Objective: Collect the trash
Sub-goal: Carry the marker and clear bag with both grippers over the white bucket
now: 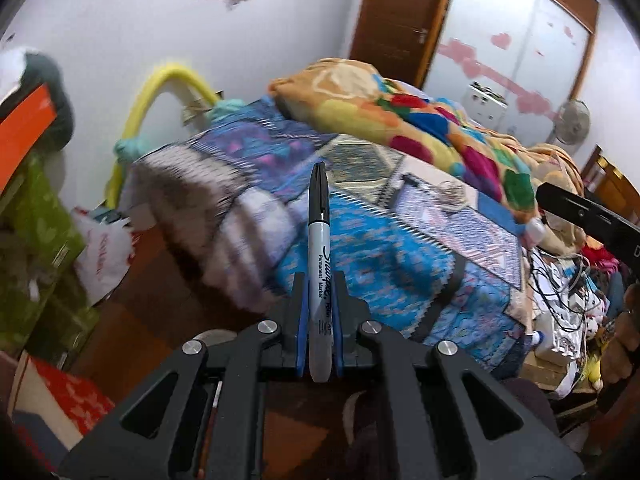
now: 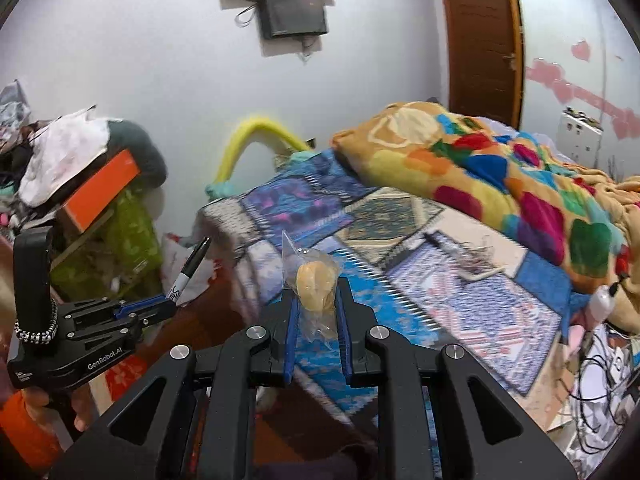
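Clamping a marker (image 1: 319,264) upright, the left hand-held gripper (image 1: 319,300) and the right hand-held gripper (image 2: 316,304), closed on a small plastic bag (image 2: 314,280), both hang above the bed (image 2: 460,304), where scraps seemingly remain uncollected.

My left claw (image 1: 319,304) clamped a marker (image 1: 319,264) standing upright between its fingers, cap end away from me. My right claw (image 2: 316,312) pinched a small bag (image 2: 314,284) with a round lump inside. Both hung in front of the bed (image 2: 360,272), off its near corner. On the bed a heaped blanket (image 2: 500,176) lay to the right and behind; a tangle of cord (image 2: 474,262) lay in front of it. Stacked boxes (image 2: 104,232) stood left of the bed, against the wall.
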